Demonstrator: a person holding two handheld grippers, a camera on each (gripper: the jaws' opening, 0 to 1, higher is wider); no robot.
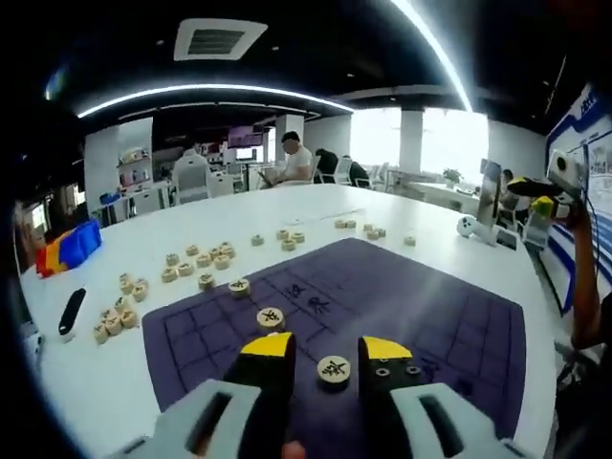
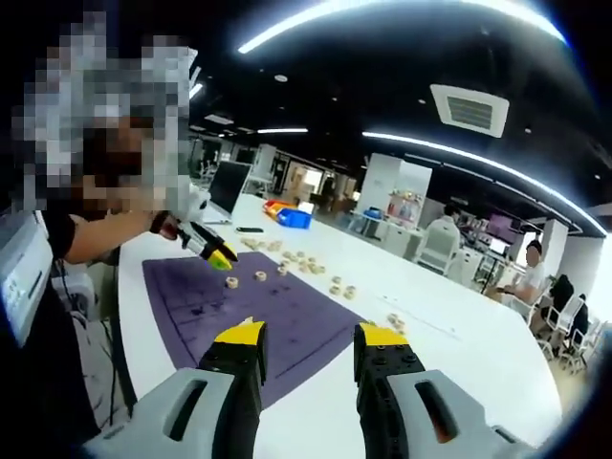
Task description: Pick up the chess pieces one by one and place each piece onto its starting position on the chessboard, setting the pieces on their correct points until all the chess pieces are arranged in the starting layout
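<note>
In the left gripper view we see our left gripper [image 1: 328,356] low over the near edge of the purple chessboard [image 1: 421,306], its jaws apart with one round chess piece [image 1: 334,369] lying on the mat between them, not gripped. Two more discs [image 1: 271,317] sit on the board just beyond, toward the far left. The remaining loose pieces [image 1: 196,258] lie scattered on the white table [image 1: 134,373] past the board's far edge. A black remote [image 1: 72,311] rests at the left. In the right gripper view our right gripper [image 2: 308,346] hangs above the table, jaws apart and holding nothing, near the board's edge.
</note>
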